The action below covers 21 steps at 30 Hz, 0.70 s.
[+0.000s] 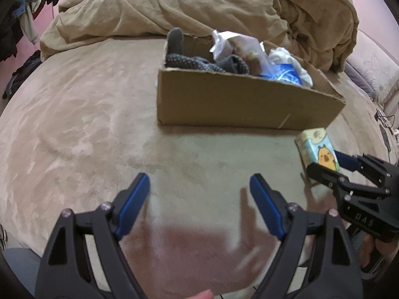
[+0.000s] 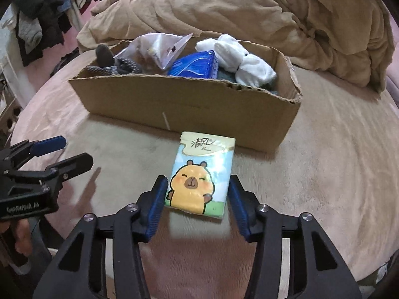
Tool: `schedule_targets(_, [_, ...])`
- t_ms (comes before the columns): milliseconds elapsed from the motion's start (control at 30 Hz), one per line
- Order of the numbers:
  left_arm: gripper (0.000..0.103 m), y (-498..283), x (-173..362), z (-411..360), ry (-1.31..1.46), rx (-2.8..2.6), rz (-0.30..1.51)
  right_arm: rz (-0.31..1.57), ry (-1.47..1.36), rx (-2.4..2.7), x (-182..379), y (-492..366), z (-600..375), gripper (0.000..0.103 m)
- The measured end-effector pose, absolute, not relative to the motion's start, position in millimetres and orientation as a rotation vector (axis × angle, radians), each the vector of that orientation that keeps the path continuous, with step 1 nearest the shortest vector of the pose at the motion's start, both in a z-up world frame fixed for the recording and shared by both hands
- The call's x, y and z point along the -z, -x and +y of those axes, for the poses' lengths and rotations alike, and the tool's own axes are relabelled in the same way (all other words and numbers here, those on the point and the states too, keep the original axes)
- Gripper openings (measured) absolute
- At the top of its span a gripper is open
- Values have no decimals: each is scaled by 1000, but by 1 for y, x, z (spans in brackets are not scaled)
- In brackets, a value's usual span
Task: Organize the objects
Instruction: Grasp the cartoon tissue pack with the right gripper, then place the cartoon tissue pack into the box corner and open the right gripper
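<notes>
A tissue pack (image 2: 199, 174) with a yellow cartoon animal sits between my right gripper's (image 2: 198, 199) blue pads (image 2: 155, 206), held a little above the bed. It also shows in the left wrist view (image 1: 318, 150), gripped by the right gripper (image 1: 331, 164). An open cardboard box (image 2: 184, 102) stands beyond it, holding grey socks (image 2: 119, 66), a blue tissue pack (image 2: 194, 66), white socks (image 2: 239, 62) and a clear bag (image 2: 159, 47). My left gripper (image 1: 199, 184) is open and empty over the bed, left of the pack.
A rumpled tan duvet (image 1: 199, 7) lies behind the box (image 1: 239, 104). Dark clothes (image 2: 42, 22) hang at the far left. The beige bed sheet (image 1: 74, 104) spreads left of the box. The left gripper also shows in the right wrist view (image 2: 72, 152).
</notes>
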State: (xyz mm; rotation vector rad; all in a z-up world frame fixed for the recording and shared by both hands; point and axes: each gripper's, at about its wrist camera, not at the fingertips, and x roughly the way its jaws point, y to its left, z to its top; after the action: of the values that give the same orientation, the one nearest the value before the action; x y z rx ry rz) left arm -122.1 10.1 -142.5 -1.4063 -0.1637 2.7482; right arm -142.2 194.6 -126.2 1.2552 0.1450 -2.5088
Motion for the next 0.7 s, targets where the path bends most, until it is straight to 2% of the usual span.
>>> schedule_targets(333, [84,93,104,10,1357,-2743,-263,75,-1230,2525,101,104,220,49])
schedule_targets(700, [84,81,42,33,1222,-2742,-219,22,-1091,2585,47,93,237,49])
